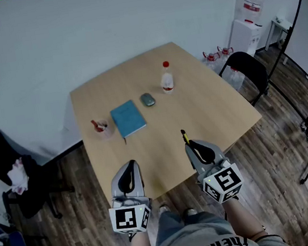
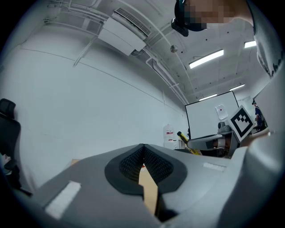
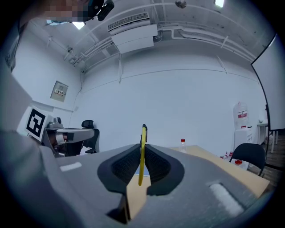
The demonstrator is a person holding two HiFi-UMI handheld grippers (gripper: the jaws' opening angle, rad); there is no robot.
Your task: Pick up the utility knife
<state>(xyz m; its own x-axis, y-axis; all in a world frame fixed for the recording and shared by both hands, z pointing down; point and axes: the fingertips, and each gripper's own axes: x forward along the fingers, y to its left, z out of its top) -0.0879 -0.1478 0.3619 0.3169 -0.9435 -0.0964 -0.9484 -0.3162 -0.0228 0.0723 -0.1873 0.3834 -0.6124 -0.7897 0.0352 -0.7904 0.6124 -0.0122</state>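
Observation:
The yellow utility knife (image 1: 185,137) with a black tip sticks out forward from my right gripper (image 1: 190,144), which is shut on it above the near edge of the wooden table (image 1: 214,105). In the right gripper view the knife (image 3: 142,151) stands on edge, clamped between the two dark pads. My left gripper (image 1: 129,166) hovers over the table's front edge to the left; its pads meet at the tip with nothing between them. From the left gripper view the knife (image 2: 187,141) shows off to the right.
On the table lie a blue notebook (image 1: 128,118), a grey-green oval object (image 1: 148,99), a red-capped bottle (image 1: 167,78) and a cup of pens (image 1: 102,127). A black chair (image 1: 246,71) stands at the right corner, another chair with clothes (image 1: 12,175) at the left.

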